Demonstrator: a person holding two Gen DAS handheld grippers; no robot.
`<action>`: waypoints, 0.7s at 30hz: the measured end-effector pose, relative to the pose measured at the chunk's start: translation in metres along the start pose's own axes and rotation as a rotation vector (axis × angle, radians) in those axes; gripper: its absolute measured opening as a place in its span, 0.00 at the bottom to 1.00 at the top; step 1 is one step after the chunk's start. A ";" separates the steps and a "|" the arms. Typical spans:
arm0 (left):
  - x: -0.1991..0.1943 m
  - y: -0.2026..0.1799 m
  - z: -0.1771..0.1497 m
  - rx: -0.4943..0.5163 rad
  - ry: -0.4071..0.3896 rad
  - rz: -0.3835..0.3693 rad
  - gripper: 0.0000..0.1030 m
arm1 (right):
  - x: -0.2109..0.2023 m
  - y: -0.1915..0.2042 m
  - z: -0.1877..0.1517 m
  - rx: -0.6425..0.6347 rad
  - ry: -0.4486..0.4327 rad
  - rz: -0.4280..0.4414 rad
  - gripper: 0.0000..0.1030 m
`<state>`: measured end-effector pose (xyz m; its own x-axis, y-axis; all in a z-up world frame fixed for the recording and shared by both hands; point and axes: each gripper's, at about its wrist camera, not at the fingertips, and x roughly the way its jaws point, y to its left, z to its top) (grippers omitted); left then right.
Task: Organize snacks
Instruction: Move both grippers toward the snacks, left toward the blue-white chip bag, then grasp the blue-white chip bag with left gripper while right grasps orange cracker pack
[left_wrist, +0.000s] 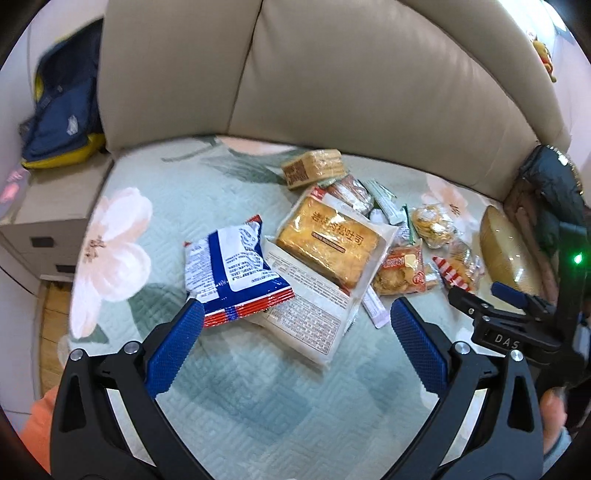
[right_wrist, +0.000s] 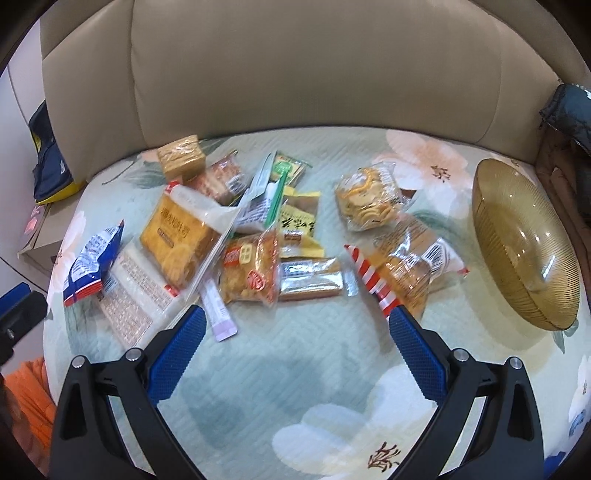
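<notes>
Two handheld grippers hover over a sofa seat strewn with packaged snacks, both with their blue-padded fingers spread wide and holding nothing. The left gripper (left_wrist: 297, 314) hangs just short of a blue-and-white crisp bag (left_wrist: 236, 273), which overlaps a large clear pack of toast (left_wrist: 327, 245) lying on the pale green floral quilt (left_wrist: 258, 398). Behind the toast sits a wrapped brown cake block (left_wrist: 314, 170), close to the beige sofa backrest (left_wrist: 332, 74).

The right gripper (right_wrist: 297, 317) is poised above the middle of the pile, where an orange biscuit pack (right_wrist: 249, 269) touches a long wafer bar (right_wrist: 310, 278), and a narrow lilac sachet (right_wrist: 218, 310) lies just beyond its left finger. A red-and-white striped bread bag (right_wrist: 402, 266) rests near its right finger, with a clear bag of round crackers (right_wrist: 369, 199) farther back. An amber glass bowl (right_wrist: 524, 240) stands apart from the snacks at the right end of the seat, apparently holding none of them, though glare makes that hard to confirm. A dark blue and yellow bag (left_wrist: 62, 107) sits beyond the sofa's left arm.
</notes>
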<state>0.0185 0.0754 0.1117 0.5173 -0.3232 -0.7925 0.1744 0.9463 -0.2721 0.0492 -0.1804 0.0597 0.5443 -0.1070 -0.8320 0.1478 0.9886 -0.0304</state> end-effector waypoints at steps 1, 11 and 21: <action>0.003 0.006 0.002 -0.010 0.019 -0.018 0.97 | 0.003 -0.001 -0.002 0.004 0.009 -0.001 0.95; 0.032 0.035 0.023 -0.039 0.075 -0.003 0.97 | 0.024 -0.001 -0.006 0.023 0.050 0.007 0.81; 0.086 0.057 0.041 -0.095 0.182 0.009 0.97 | 0.073 0.019 0.021 0.009 0.107 0.066 0.74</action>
<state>0.1078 0.1015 0.0504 0.3573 -0.3176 -0.8783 0.0860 0.9476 -0.3076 0.1092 -0.1719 0.0103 0.4622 -0.0289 -0.8863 0.1216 0.9921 0.0311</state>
